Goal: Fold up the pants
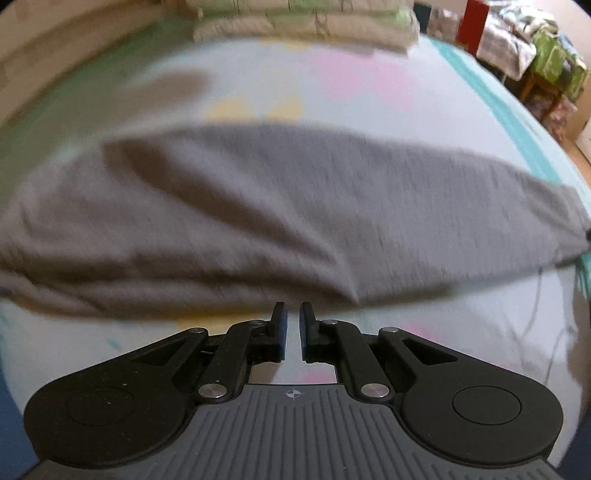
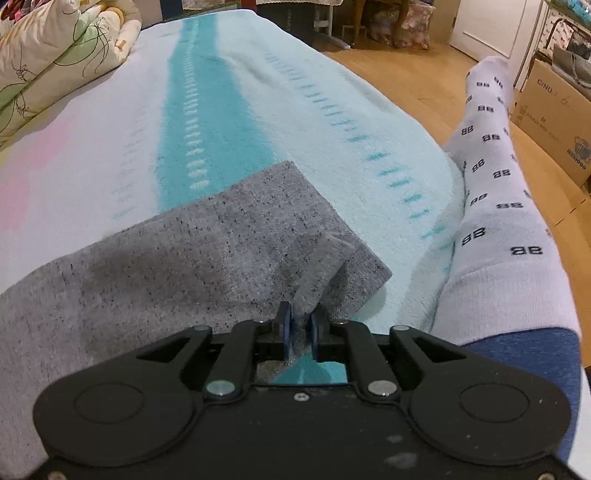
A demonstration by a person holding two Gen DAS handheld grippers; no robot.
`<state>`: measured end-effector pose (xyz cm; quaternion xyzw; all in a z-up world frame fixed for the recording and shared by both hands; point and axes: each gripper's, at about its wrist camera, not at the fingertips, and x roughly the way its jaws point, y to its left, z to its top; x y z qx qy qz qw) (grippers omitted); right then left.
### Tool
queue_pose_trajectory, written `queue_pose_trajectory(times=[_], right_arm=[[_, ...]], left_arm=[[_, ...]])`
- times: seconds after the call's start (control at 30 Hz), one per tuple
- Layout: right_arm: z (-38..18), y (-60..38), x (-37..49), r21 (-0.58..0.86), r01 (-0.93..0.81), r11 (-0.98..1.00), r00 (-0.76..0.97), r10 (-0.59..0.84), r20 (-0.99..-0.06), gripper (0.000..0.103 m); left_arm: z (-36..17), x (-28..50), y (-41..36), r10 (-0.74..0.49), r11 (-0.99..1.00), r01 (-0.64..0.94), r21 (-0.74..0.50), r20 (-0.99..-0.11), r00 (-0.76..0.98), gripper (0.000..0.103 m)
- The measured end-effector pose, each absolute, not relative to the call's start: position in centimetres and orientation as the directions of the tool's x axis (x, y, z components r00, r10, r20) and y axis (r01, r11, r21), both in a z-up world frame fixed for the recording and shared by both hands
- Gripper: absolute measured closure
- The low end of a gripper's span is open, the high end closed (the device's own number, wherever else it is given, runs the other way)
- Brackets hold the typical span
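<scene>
We see a pair of grey pants (image 1: 280, 206) lying stretched out across a bed, on a pale blanket (image 1: 332, 92) with soft pink, yellow and teal patches. In the left wrist view, which is blurred, the pants run as one long band from the left edge to the right edge, folded lengthwise, with a ridge of fabric just ahead of the left gripper (image 1: 291, 314). That gripper sits just short of the near edge of the pants; its blue-padded jaws are nearly together with only a thin slit between them, and nothing is caught in the slit. In the right wrist view we see the speckled grey end of the pants (image 2: 229, 243), its hem lying over a teal stripe of the blanket (image 2: 207, 122). A small pinch of that hem stands up between the jaws of the right gripper (image 2: 300, 319), which are slightly parted; we cannot tell whether the pads still press on the cloth. At the far end of the bed lies a folded quilt (image 2: 55, 55) with a floral print, also visible in the left view as a stack (image 1: 306, 18). To the right of the bed, a person's leg (image 2: 491, 184) in a white patterned sock stretches over a wooden floor (image 2: 399, 81), with a cardboard box (image 2: 554, 114) beyond it.
</scene>
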<state>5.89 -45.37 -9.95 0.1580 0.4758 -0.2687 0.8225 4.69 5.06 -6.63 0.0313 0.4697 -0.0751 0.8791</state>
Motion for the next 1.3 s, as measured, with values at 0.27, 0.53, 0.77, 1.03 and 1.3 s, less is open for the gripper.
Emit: queue_pose_trajectory(times=[0.27,0.53,0.77,1.03,1.3], right_arm=[[-5.8,-42.2,4.5,-0.018,0.589,0.808,0.472,-0.362,-0.804,0.077],[-3.5,-32.0,4.6,0.110,0.284,0.953,0.643,-0.104,-0.759,0.076],[-4.9,-18.2,6.4,0.312,-0.138,0.940,0.610,0.329,-0.721,0.076],[-6.7,-6.7,6.3,0.267,-0.483,0.834,0.495,0.511,-0.702,0.076],[-8.2,-3.3,5.0,0.102,-0.635,0.766,0.464,0.484,-0.742,0.074]], left_arm=[[-6.1,10.3,8.7,0.003,0.998,0.048,0.040,-0.804,0.594,0.094],[-9.3,10.1,15.2,-0.120,0.991,-0.007,-0.136,-0.896,0.427,0.095],[-8.7,9.2,16.0,-0.148,0.988,0.012,-0.157,-0.899,0.412,0.095],[-5.8,6.6,18.1,-0.098,0.993,-0.003,-0.114,-0.870,0.484,0.095],[-5.9,7.7,19.3,-0.088,0.993,-0.023,-0.112,-0.871,0.484,0.095]])
